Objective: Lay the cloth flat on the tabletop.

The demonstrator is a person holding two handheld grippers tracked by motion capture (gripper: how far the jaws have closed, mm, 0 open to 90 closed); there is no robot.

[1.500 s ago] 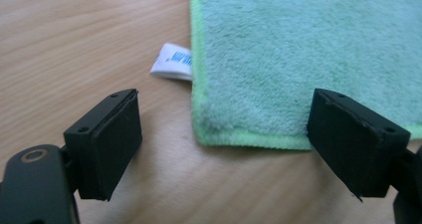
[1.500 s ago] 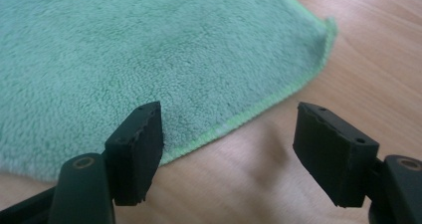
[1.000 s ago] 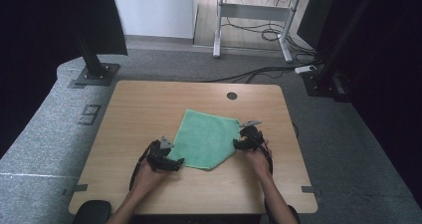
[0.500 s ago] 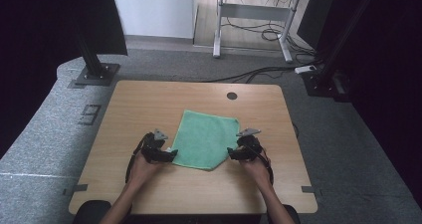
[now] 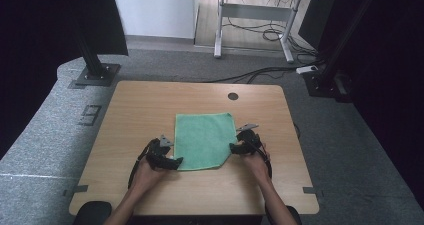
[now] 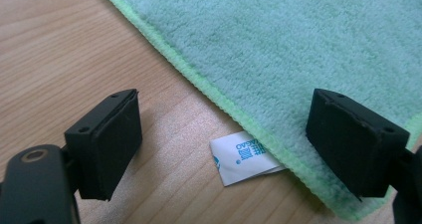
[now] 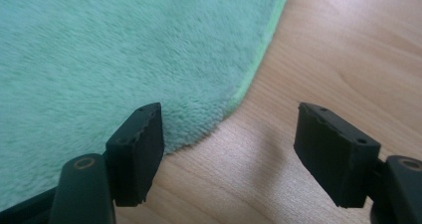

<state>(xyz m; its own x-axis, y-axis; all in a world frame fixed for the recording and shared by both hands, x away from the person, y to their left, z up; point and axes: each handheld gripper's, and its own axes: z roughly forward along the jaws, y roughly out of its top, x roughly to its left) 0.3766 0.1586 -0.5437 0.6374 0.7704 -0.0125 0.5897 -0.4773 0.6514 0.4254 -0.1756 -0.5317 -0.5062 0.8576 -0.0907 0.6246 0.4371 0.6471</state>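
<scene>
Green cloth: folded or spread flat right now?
Mostly spread: the green cloth lies flat on the table, but its near-right corner looks tucked, with a rounded edge.

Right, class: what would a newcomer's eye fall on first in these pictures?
A green towel lies flat in the middle of the wooden table. The left tongs sit open at its near left corner and the right tongs open at its right edge. In the left gripper view a white care label pokes out from under the hem.
</scene>
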